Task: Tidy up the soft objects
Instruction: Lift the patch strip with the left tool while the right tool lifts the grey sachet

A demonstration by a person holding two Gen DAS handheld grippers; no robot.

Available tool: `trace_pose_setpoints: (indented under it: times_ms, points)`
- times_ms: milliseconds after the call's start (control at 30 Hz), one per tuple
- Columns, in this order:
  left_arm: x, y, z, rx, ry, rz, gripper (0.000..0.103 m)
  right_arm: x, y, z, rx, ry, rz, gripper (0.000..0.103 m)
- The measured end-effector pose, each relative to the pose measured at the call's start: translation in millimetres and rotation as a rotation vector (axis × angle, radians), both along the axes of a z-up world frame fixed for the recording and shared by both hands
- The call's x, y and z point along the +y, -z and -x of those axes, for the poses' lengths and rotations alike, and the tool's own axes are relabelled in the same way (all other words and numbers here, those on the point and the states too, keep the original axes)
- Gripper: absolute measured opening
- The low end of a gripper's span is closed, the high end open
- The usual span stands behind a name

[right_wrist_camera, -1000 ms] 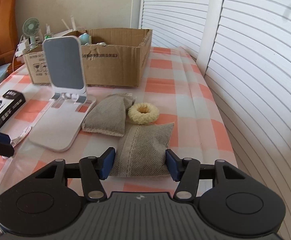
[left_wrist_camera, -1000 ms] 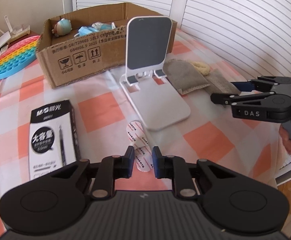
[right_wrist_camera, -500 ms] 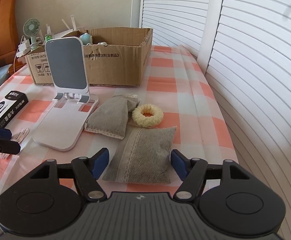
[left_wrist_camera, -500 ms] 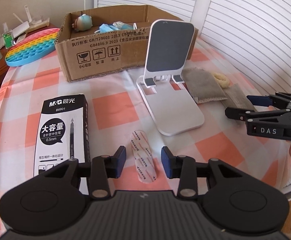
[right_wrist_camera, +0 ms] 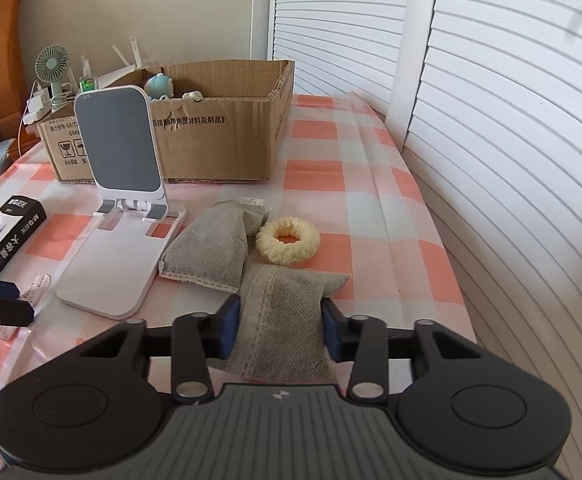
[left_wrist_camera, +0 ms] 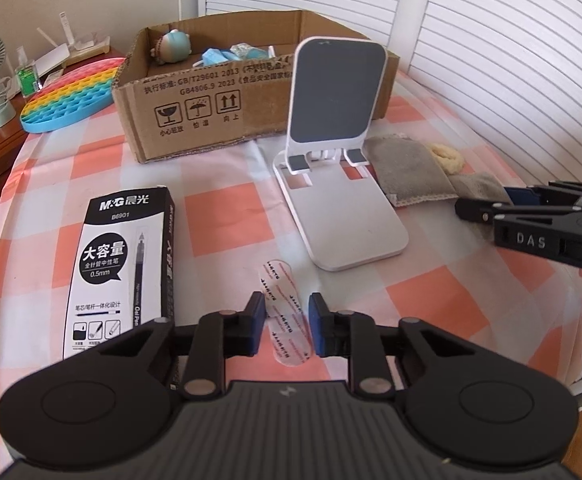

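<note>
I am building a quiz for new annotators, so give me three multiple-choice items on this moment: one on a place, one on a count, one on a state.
1. Where does the cream scrunchie lie?
A. in the cardboard box
B. on the tablecloth beside the grey pouches
C. on the phone stand

2. How many grey pouches are on the table?
A. one
B. two
C. four

3. How does the right gripper stand?
A. jaws pressed on the near grey pouch
B. wide open above the scrunchie
C. shut on the pen box

Answers:
1 B: it rests on the checked cloth next to the far grey pouch, outside the cardboard box.
2 B: the far one lies by the phone stand, the near grey pouch sits between the jaws.
3 A: both pads touch the pouch's sides, which look pinched inward.
</note>
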State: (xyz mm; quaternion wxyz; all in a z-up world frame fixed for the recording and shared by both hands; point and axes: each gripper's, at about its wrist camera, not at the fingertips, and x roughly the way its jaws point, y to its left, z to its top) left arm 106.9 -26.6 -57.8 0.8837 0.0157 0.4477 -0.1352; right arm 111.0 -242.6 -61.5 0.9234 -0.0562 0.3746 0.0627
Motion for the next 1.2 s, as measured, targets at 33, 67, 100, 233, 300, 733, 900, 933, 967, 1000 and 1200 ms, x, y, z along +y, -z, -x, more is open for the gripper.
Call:
trace_pose_setpoints:
  times_ms: [33, 67, 100, 233, 300, 733, 900, 933, 967, 1000, 1200]
  points:
    - [-0.3, -0.4, 0.5, 0.003, 0.008, 0.001, 0.017, -0.2, -1.4, 1.4, 0.002, -0.005, -0.003, 0.041]
    - [-0.3, -0.8, 0.7, 0.008, 0.014, 0.003, 0.016, -0.4, -2.9, 3.0, 0.005, -0.010, -0.006, 0.041]
    - [-0.4, -1.3, 1.5, 0.011, 0.021, 0.003, 0.016, -0.5, -4.4, 4.8, 0.009, -0.017, -0.008, 0.040]
    - [-0.6, -5.5, 5.4, 0.011, 0.051, -0.004, 0.015, -2.6, -10.6, 13.2, 0.027, -0.044, -0.024, 0.038]
    - [0.7, -9.1, 7.4, 0.014, 0.065, 0.005, 0.015, -3.8, -14.1, 18.5, 0.033, -0.057, -0.028, 0.037]
    - [0.5, -32.2, 23.9, 0.009, 0.177, 0.015, 0.015, 2.9, -42.6, 49.9, 0.036, -0.173, -0.058, 0.036]
    - [-3.4, -33.4, 26.7, -0.004, 0.188, 0.003, 0.015, 11.0, -36.3, 53.6, 0.028, -0.149, 0.016, 0.062]
    - [-4.0, -33.0, 27.5, -0.008, 0.190, 0.000, 0.015, 11.9, -33.4, 54.3, 0.024, -0.138, 0.029, 0.063]
    - [-4.0, -32.5, 27.9, -0.007, 0.190, 0.002, 0.015, 12.1, -30.0, 53.6, 0.030, -0.122, 0.039, 0.063]
    - [-4.0, -31.8, 28.1, -0.003, 0.190, 0.006, 0.015, 12.0, -26.5, 52.4, 0.039, -0.110, 0.042, 0.063]
    - [-4.3, -29.6, 28.4, 0.004, 0.194, 0.010, 0.015, 17.9, -6.3, 42.0, 0.083, -0.101, 0.017, 0.060]
